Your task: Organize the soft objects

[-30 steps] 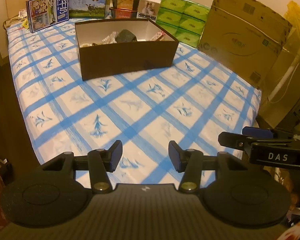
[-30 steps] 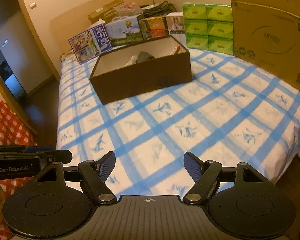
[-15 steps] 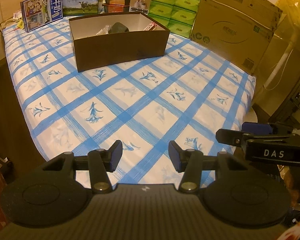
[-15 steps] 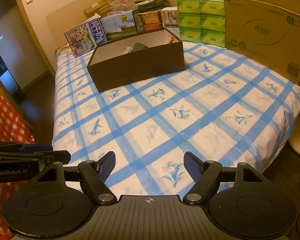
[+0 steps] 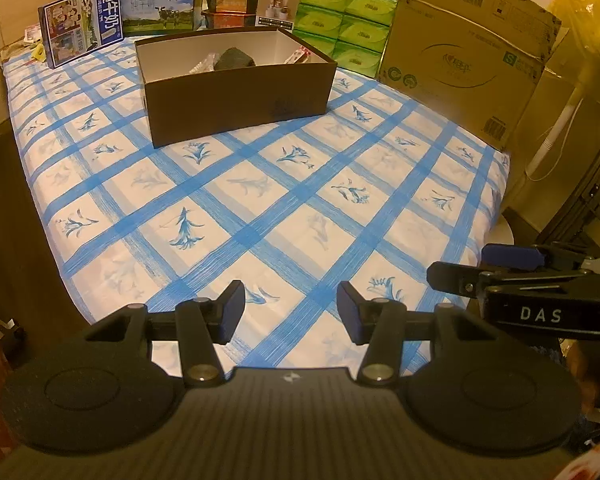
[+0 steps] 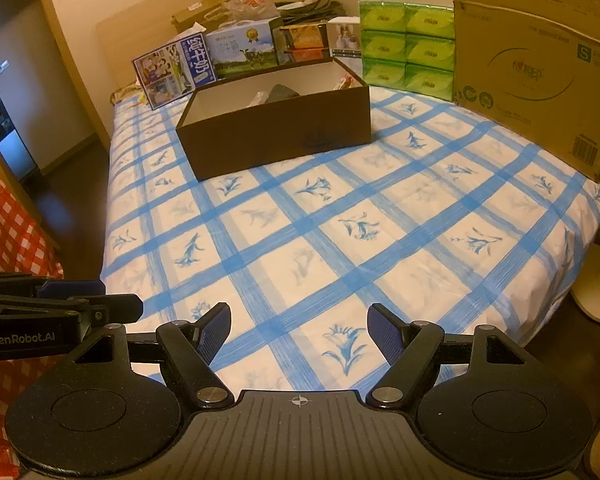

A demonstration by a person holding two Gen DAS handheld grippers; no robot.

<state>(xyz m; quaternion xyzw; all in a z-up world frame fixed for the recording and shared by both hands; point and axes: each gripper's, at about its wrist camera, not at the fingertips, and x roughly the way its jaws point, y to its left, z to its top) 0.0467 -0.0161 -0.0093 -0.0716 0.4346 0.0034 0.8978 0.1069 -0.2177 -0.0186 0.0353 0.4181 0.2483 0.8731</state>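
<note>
1. Bed (image 5: 284, 200), one, under a blue-checked sheet; it fills the ground ahead of both claws, and the stretch nearest them carries nothing.
2. Large cardboard carton (image 5: 460, 52), one, well ahead and to the right of my left claw (image 5: 290, 312), standing at the bed's far right edge.
3. Brown open box (image 5: 236, 92), one, straight ahead of both claws and well apart from them. I take it as the collecting box. A dark rounded lump (image 5: 234, 58) and some pale wrapped items lie inside; I cannot tell what they are or count them.
4. Green tissue packs (image 6: 406, 50), six showing, stacked two wide and three high, beyond the box, ahead and right.
5. Printed cartons (image 5: 80, 30) along the headboard, about five, ahead and left; not soft goods, by my judgement.
6. Left claw: released, jaws apart, nothing between them.
7. Right claw (image 6: 298, 334): released, jaws wide, nothing held; it sits just right of the left claw.
8. Handling note, my judgement: the tissue packs should be light and squashy in slippery film, so I would pinch across a narrow end with gentle closure. The dark lump looks soft; grip it mid-body.
</note>
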